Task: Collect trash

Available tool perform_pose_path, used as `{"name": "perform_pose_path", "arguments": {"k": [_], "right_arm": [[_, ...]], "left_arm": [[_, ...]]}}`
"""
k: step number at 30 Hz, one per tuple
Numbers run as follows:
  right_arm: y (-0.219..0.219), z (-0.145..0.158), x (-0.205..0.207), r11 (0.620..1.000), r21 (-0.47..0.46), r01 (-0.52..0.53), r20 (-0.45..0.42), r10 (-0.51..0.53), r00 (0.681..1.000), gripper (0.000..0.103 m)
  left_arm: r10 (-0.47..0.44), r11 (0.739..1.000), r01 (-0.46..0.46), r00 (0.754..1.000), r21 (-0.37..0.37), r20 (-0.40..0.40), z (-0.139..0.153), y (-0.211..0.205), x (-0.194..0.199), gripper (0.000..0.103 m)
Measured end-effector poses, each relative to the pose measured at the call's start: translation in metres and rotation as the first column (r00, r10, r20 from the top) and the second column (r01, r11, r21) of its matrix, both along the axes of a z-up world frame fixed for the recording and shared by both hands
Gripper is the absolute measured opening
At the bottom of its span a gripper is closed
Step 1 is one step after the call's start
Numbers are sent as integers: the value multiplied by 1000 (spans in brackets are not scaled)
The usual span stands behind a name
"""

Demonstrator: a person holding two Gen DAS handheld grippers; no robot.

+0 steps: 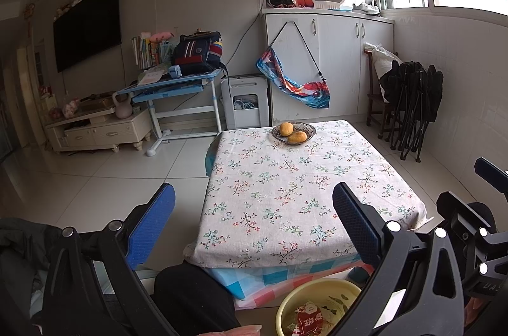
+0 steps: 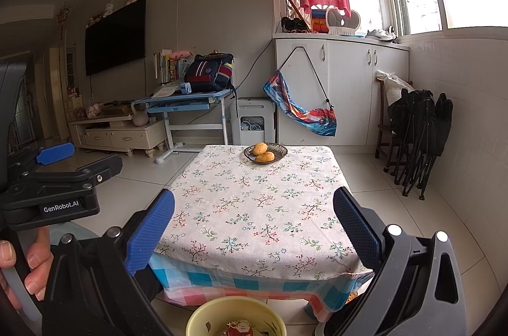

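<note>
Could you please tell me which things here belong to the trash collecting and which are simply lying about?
Job: yellow bin, red wrapper inside it.

Lying about: fruit bowl, floral tablecloth, backpack, folded chairs.

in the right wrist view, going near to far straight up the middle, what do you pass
yellow bin with red wrapper → checked cloth edge → floral tablecloth → dish of two yellow fruits → white cabinet

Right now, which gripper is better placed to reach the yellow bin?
Probably the right gripper: the bin sits centred below its open jaws. From the left gripper it lies off to the right.
</note>
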State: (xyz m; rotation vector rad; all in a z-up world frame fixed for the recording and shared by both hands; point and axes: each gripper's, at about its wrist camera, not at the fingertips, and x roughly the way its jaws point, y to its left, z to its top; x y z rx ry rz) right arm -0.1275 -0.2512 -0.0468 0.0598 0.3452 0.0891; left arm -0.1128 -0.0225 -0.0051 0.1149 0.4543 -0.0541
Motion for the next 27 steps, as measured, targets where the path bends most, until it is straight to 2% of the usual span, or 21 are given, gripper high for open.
{"name": "perform_pose_path", "arguments": {"k": [27], "right_arm": [[6, -7, -2, 1000, -4, -7, -6, 7, 1000, 96]], "left_arm": [[0, 1000, 0, 1000, 0, -2, 1, -1, 0, 96]]}}
